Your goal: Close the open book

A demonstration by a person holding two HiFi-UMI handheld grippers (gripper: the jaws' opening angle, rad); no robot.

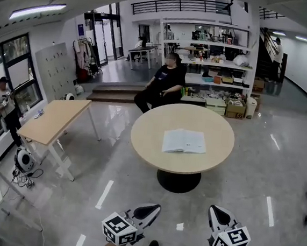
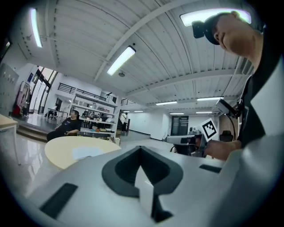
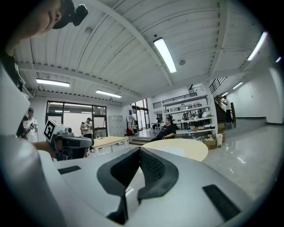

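Note:
An open white book point(image 1: 184, 141) lies flat on the round wooden table point(image 1: 146, 140), some way ahead of me on the glossy floor. Both grippers are low in the head view, well short of the table. My left gripper point(image 1: 152, 210) has its jaws together with nothing in them, and so does my right gripper point(image 1: 213, 211). In the left gripper view the shut jaws point(image 2: 141, 149) point past the table point(image 2: 62, 148), where the book point(image 2: 88, 152) is a pale patch. In the right gripper view the shut jaws point(image 3: 139, 150) point toward the table point(image 3: 195, 150) and the book point(image 3: 181, 151).
A person point(image 1: 164, 86) sits just behind the round table. A rectangular wooden table point(image 1: 56, 118) stands at the left, with cables and gear point(image 1: 24, 162) on the floor by it. Shelves point(image 1: 213, 60) and boxes point(image 1: 234, 108) line the back. Another person point(image 1: 4, 105) stands by the left windows.

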